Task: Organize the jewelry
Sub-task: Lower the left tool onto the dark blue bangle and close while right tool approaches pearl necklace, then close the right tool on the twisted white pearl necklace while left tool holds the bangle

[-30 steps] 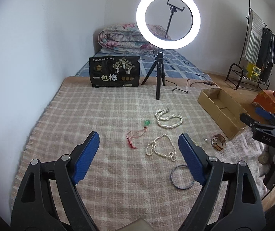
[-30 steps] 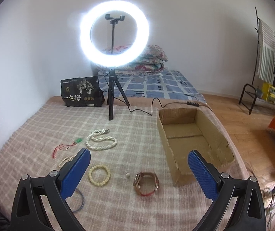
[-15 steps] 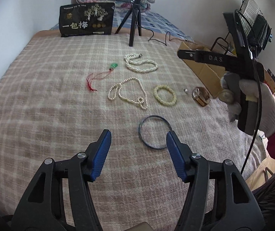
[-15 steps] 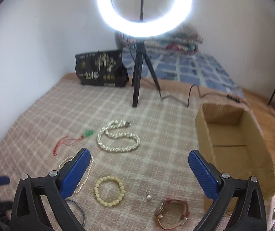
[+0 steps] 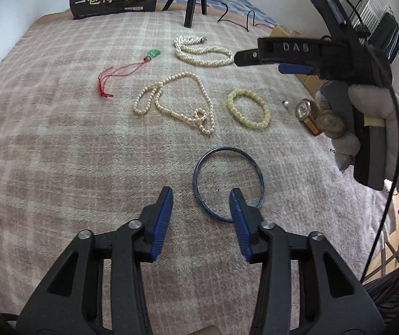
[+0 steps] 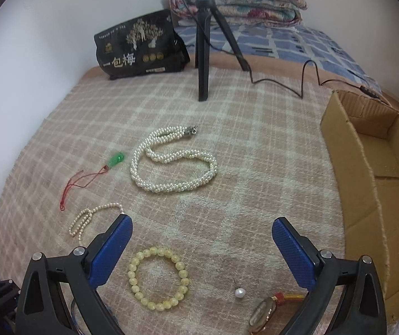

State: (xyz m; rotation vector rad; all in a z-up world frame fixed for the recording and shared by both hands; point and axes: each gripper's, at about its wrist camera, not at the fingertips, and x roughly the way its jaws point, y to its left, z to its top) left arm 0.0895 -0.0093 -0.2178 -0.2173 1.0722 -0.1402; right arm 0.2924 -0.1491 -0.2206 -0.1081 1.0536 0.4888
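So the jewelry is all spread out on a pink-and-cream checked blanket (image 6: 255, 145), nothing in the cardboard box (image 6: 367, 167) at the right edge yet. Left gripper (image 5: 200, 195) is angled down over the thin dark blue bangle (image 5: 199, 164) and its jaws are closing, with the near-left bit of the bangle's rim sitting in the gap between the blue pads, but the pads aren't pressing on it, so no actual grip. Just past the bangle there's a single-strand pearl necklace (image 5: 171, 103) in a loose loop, a yellowish bead bracelet (image 5: 248, 109) beside it, and further back a thick twisted pearl necklace (image 5: 203, 51). Off to the left of those lies a green pendant on a red cord (image 5: 126, 69). Right gripper (image 6: 202, 231) is spread wide and empty, hovering above the bead bracelet (image 6: 157, 279), with a loose pearl (image 6: 239, 292) and a gold watch with a red strap (image 6: 266, 311) down near its right finger. In the left wrist view you can see a gloved hand (image 5: 375, 128) holding that right gripper. At the back there's a black tripod (image 6: 203, 55), a black bag with gold trees printed on it (image 6: 138, 47), and a folded floral quilt (image 6: 255, 0).
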